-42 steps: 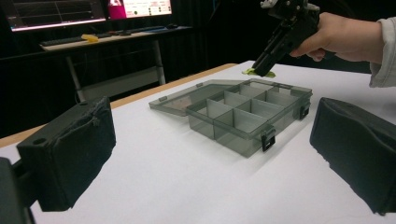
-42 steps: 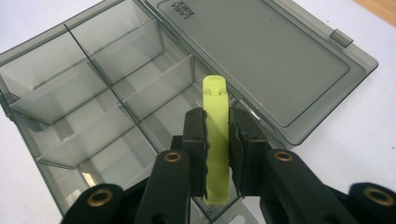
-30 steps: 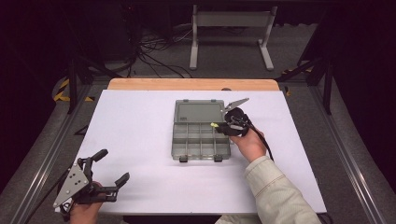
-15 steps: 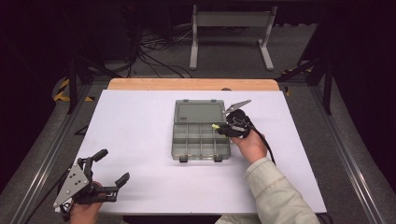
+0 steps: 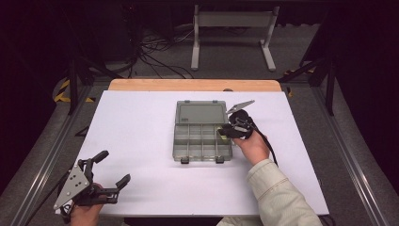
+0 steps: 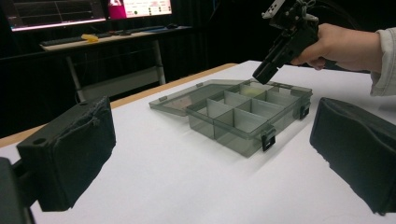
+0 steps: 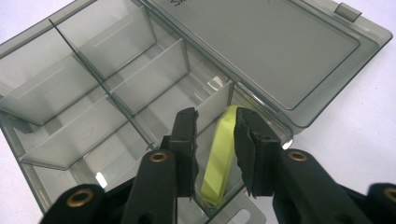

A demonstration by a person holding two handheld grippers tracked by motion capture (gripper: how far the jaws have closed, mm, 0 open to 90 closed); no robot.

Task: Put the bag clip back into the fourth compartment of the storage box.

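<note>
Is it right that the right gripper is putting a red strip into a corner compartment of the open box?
Not quite: the strip is yellow-green, not red, as the right gripper view shows. It stands between the right gripper jaws, which have just been opening, in a corner compartment of the open box.

Dark room; grey floor [image 5: 155,42] with cables [image 5: 150,52] at upper left, metal stand [image 5: 233,33] top centre, lit monitors [image 6: 88,9] behind.

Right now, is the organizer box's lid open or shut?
Open: the organizer box has its lid folded back flat on the table, dividers exposed.

Cream sleeve [image 5: 277,197], black hand-held gripper [image 5: 225,133], brass screws
</note>
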